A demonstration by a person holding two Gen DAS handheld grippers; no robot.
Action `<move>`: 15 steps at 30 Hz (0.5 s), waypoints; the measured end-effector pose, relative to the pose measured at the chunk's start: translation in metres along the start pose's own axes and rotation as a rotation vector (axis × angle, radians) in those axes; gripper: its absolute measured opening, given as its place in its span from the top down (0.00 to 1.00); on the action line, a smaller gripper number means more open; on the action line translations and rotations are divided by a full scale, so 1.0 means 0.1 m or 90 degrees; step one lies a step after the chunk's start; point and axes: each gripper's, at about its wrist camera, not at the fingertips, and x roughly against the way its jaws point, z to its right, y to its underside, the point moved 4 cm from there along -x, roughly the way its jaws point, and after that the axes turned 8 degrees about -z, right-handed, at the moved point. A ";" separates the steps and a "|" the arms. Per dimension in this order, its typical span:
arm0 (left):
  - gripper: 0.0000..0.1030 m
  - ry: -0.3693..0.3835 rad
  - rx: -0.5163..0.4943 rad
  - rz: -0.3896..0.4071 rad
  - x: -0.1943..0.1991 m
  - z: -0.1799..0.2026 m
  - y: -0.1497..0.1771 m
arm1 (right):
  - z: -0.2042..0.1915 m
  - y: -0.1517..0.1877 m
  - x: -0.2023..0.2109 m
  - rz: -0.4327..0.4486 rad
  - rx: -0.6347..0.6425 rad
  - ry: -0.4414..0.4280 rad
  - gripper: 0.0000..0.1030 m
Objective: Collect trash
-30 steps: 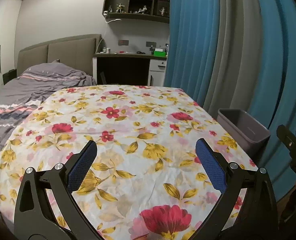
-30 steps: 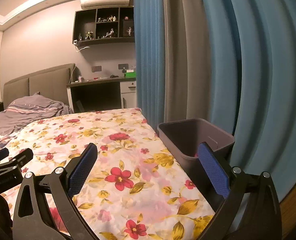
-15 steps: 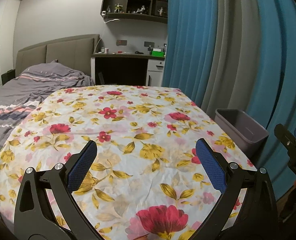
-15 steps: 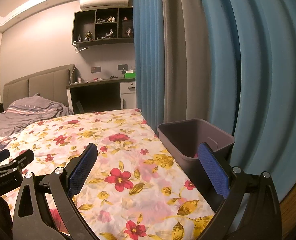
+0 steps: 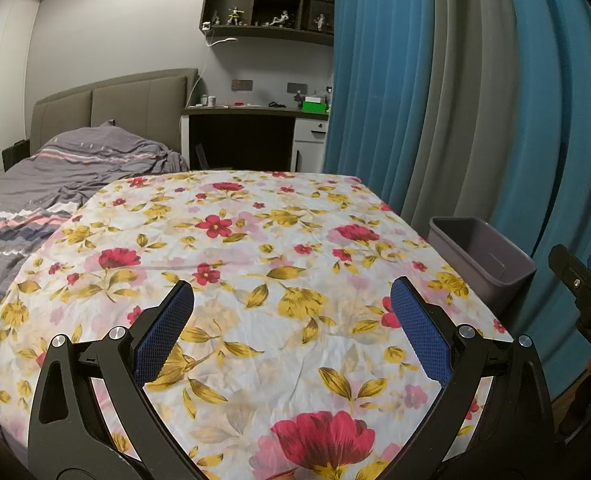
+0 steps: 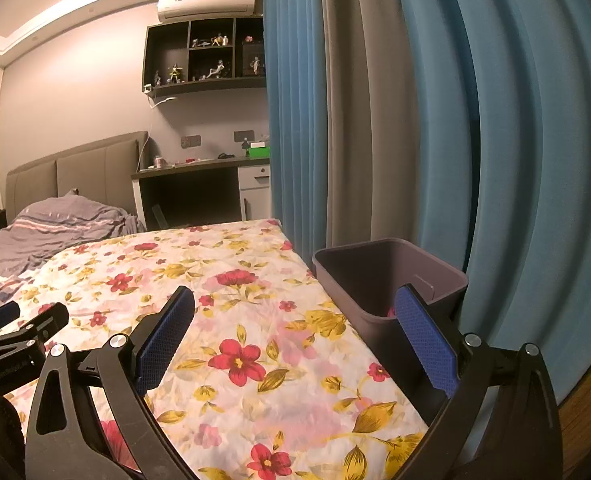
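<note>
A grey plastic bin (image 5: 491, 258) (image 6: 379, 276) stands beside the right edge of a table covered with a floral cloth (image 5: 255, 272) (image 6: 231, 304). Something small and pink shows at the bottom of the bin in the right wrist view. My left gripper (image 5: 291, 308) hovers open over the cloth, nothing between its blue pads. My right gripper (image 6: 295, 316) is open too, its right finger (image 6: 423, 336) in front of the bin's near wall. No loose trash shows on the cloth. The right gripper's tip (image 5: 583, 284) shows at the left wrist view's right edge.
Blue and grey curtains (image 5: 475, 100) hang close behind the bin. A bed with a grey striped cover (image 5: 55, 184) lies to the left. A dark desk (image 5: 251, 136) with small items and a wall shelf (image 5: 271, 0) stand at the far end.
Both views have shifted slightly, the scene dropping a little in frame. Both grippers stay open and empty.
</note>
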 end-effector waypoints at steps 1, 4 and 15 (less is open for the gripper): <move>0.06 0.000 0.000 0.000 0.00 0.00 0.00 | 0.00 0.00 0.00 0.000 0.000 0.001 0.06; 0.06 0.000 -0.001 0.000 0.00 0.02 0.00 | 0.00 0.00 0.00 0.001 0.000 0.001 0.06; 0.06 0.000 0.000 0.000 0.00 0.03 0.00 | 0.01 -0.02 0.00 0.002 -0.001 0.000 0.06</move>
